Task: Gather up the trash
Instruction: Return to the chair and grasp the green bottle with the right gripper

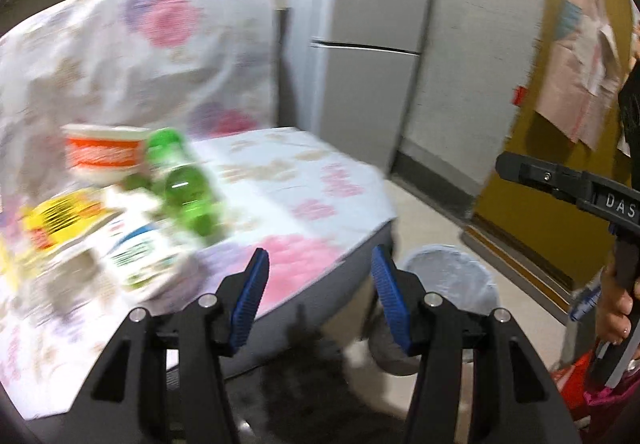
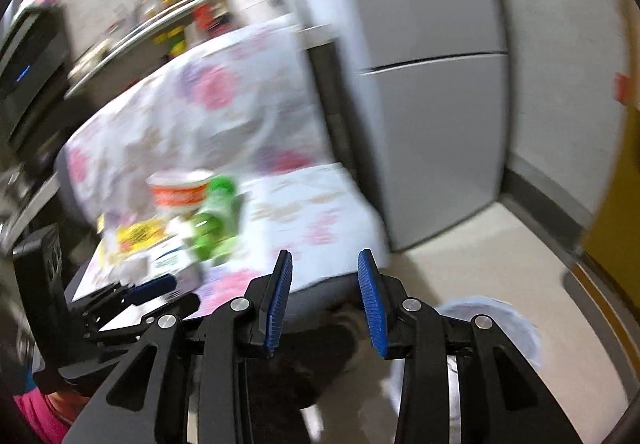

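Note:
A heap of trash lies on a seat draped in a floral cloth (image 1: 304, 180): an orange-and-white cup (image 1: 104, 158), a green plastic bottle (image 1: 188, 192), a yellow wrapper (image 1: 60, 220) and a white tub with a blue-green label (image 1: 140, 256). The same cup (image 2: 180, 196) and bottle (image 2: 212, 220) show in the right wrist view. My left gripper (image 1: 320, 252) hangs open over the seat's front edge, to the right of the heap, with nothing between its blue pads. My right gripper (image 2: 325, 254) is open and empty too, near that same edge.
A round bin with a white liner (image 1: 452, 276) stands on the floor right of the seat, seen as the bin (image 2: 492, 316) low in the right wrist view. A grey fridge (image 1: 372, 44) is behind, and a yellow door (image 1: 532, 180) at the right. Both views are motion-blurred.

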A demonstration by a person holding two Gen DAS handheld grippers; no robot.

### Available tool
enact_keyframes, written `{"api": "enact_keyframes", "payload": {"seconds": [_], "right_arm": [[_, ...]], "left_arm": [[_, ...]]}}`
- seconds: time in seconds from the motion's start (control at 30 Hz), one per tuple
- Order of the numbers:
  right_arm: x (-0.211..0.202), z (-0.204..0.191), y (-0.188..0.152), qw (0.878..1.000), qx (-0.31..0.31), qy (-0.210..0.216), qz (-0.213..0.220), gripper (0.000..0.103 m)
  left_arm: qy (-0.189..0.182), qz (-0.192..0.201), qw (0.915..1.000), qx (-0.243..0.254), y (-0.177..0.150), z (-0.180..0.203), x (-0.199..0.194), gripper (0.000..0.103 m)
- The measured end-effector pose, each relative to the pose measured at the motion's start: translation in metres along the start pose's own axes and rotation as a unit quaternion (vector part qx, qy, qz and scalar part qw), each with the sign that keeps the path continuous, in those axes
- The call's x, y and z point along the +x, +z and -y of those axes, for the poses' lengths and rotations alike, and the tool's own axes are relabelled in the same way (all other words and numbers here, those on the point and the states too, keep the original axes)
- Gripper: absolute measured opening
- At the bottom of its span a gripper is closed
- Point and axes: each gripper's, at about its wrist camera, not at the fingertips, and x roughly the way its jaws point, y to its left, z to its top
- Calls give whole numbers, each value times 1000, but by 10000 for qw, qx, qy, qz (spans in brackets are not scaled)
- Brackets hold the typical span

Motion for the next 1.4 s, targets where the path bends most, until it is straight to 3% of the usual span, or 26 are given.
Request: {"api": "enact_keyframes", "payload": {"seconds": [0.27,0.5,0.7,0.93,1.03,1.13,1.27,1.33,1.4], "right_arm": [[54,-80,12,9945,-728,668,-359,56],[112,-122,24,9880,-1164,772,-665,77],[157,-145,38,9843,-1342,802,-823,78],[185,-173,70,9821,-1515,901,-664,75],[194,-171,82,9851,-1466,721,-531,63],[213,-162,85,9852,-1342,730,-771,57],[252,-155,81,9823,-1251,608,-1251,59],[266,-153,79,9822,-1164,578,-1355,70],[285,-152,78,9810,-1105,465,-1524,73]], "left_arm": [[843,-75,9930,-820,-26,-89,-34,57],[1651,27,9726,-1639,-37,-167,-63,70],[1945,90,9578,-2116,-33,-209,-71,74],[2274,120,9491,-2174,-13,-233,-71,74],[2348,212,9461,-2219,-4,-242,-72,74],[2374,241,9458,-2202,2,-247,-70,74],[2317,98,9475,-2202,2,-247,-57,74],[2305,41,9474,-2218,1,-246,-53,74],[2294,14,9480,-2206,0,-243,-50,74]]}}
